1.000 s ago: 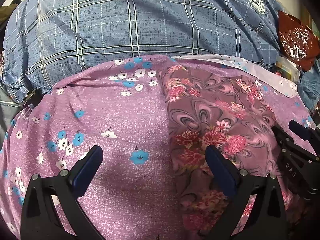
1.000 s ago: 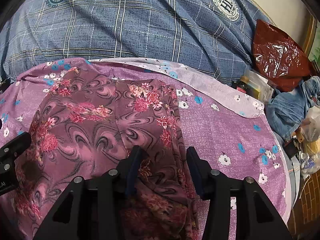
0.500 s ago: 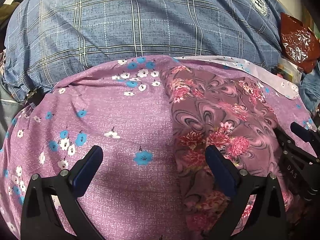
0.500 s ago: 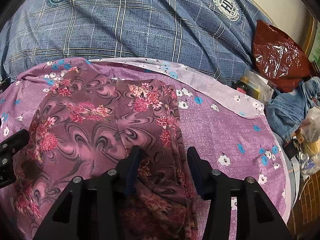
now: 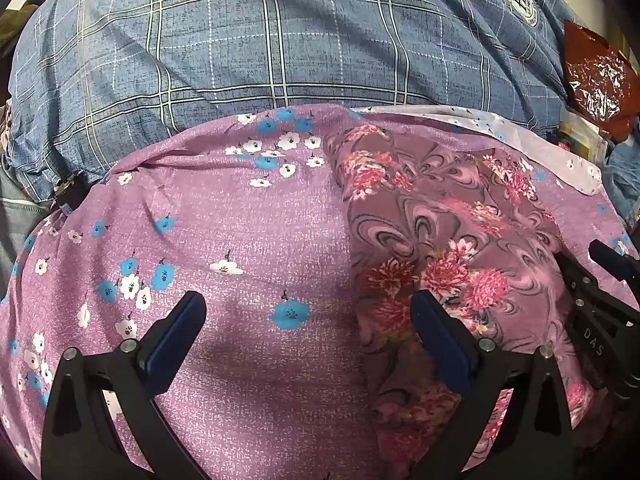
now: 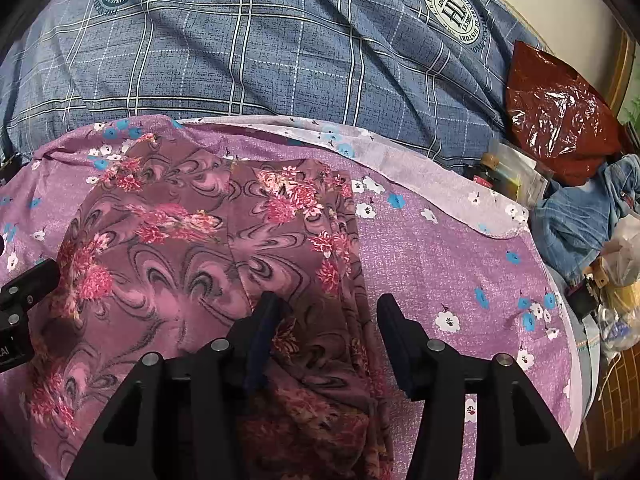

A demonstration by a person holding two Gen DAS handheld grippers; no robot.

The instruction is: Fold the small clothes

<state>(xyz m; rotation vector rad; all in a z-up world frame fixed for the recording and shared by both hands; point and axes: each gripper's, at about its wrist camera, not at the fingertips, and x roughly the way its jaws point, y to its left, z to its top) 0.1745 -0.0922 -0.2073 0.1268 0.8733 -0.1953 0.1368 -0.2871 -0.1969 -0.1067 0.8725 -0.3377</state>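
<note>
Garment: the mauve swirl-patterned cloth with pink flowers lies folded over itself on the purple sheet printed with blue and white blossoms, well toward its right half.
Your left gripper: jaws spread wide, empty, above the purple sheet; its right blue pad hangs over the cloth's left edge.
Your right gripper: jaws apart, straddling the bunched right edge of the cloth, not clamped on it.
Bedding: a blue-grey checked quilt with round crests lies behind the sheet.
Bags: a crinkled dark-red plastic bag sits at the far right, contents hidden; a pale plastic bag lies below it, contents unclear.
Beside them: crumpled blue denim.
</note>
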